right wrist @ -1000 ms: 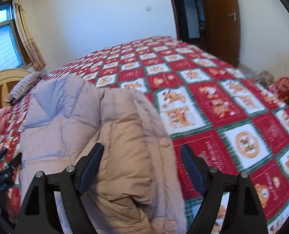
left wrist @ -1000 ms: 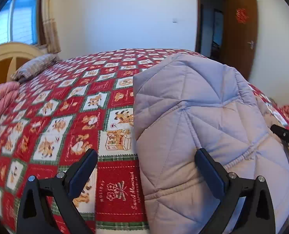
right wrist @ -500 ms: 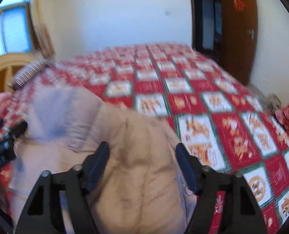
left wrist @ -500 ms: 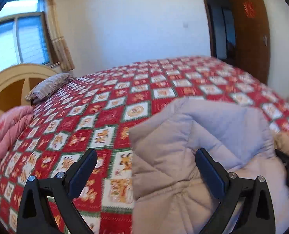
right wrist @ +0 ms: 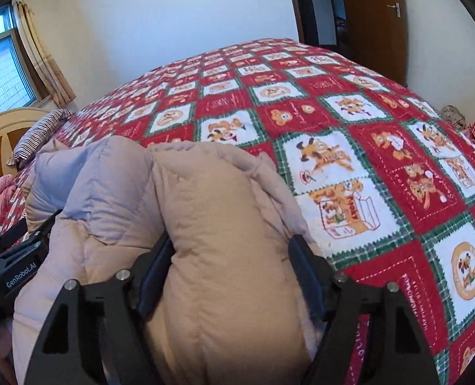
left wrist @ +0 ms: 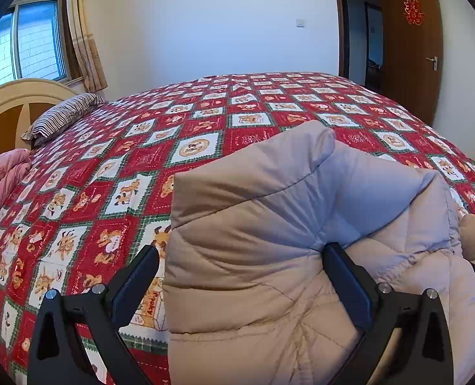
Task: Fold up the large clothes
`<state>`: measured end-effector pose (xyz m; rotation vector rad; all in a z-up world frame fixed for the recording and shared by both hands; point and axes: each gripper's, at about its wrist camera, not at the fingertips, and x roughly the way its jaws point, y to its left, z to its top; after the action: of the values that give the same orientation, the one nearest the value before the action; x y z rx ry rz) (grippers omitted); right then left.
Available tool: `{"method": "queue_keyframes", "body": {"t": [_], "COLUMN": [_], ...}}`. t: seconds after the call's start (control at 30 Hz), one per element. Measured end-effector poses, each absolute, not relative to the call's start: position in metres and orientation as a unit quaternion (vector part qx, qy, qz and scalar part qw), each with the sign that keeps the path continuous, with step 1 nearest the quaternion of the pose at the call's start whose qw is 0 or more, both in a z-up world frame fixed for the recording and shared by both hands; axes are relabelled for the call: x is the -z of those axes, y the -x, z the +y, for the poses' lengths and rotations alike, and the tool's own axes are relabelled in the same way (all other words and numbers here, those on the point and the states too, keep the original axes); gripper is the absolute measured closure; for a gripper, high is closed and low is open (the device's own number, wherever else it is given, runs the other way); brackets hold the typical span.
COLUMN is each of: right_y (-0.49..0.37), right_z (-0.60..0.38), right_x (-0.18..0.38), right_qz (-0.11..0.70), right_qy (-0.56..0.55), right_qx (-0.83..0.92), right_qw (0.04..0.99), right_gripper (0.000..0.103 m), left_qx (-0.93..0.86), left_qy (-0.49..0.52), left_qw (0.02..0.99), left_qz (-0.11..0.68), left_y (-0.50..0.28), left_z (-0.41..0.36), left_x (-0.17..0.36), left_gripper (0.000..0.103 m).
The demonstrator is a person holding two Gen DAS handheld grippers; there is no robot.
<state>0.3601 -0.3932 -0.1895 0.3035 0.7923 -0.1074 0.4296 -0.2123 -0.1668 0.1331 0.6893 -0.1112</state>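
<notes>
A puffy quilted jacket (left wrist: 269, 224), beige with a lilac sheen, lies bunched on the red patterned bedspread (left wrist: 115, 173). My left gripper (left wrist: 240, 250) is open wide over the jacket's left edge: its right finger digs into the padding, while its left finger hangs over the bedspread, clear of the cloth. In the right wrist view the jacket (right wrist: 218, 211) bulges up between the fingers of my right gripper (right wrist: 231, 240). Both pads press its sides while the jaws are opening slightly. The left gripper (right wrist: 13, 266) shows at that view's left edge.
A striped pillow (left wrist: 64, 115) and a cream headboard (left wrist: 10, 102) lie at the far left, with pink bedding (left wrist: 0, 179) in front of them. A brown door (left wrist: 410, 41) stands open at the back right. The bedspread (right wrist: 381, 147) stretches beyond the jacket.
Both grippers have shifted across the bed with the jacket. Its far part now stands up higher and more bunched. The right jaws have narrowed onto the padding.
</notes>
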Motion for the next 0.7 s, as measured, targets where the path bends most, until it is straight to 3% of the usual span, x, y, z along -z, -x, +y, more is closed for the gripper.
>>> {"method": "queue_keyframes", "body": {"t": [0.23, 0.37, 0.5, 0.7], "right_y": [-0.361, -0.35, -0.314, -0.3], "right_z": [-0.396, -0.4, -0.413, -0.415], "right_x": [0.195, 0.185, 0.167, 0.189], "right_qz": [0.388, 0.38, 0.352, 0.382], "right_qy": [-0.15, -0.156, -0.173, -0.213], "right_qx": [0.054, 0.047, 0.077, 0.046], "right_qw": [0.908, 0.911, 0.917, 0.898], "right_gripper": [0.026, 0.026, 0.018, 0.019], "left_qx": [0.057, 0.091, 0.113, 0.124], "left_qy": [-0.083, -0.038, -0.024, -0.02], "left_qw": [0.932, 0.933, 0.923, 0.924], "left_qz": [0.349, 0.347, 0.367, 0.361], "left_y": [-0.428, -0.38, -0.361, -0.358], "left_z": [-0.214, -0.174, -0.154, -0.163], "left_x": [0.159, 0.134, 0.157, 0.169], "left_gripper": [0.001, 0.001, 0.001, 0.001]}}
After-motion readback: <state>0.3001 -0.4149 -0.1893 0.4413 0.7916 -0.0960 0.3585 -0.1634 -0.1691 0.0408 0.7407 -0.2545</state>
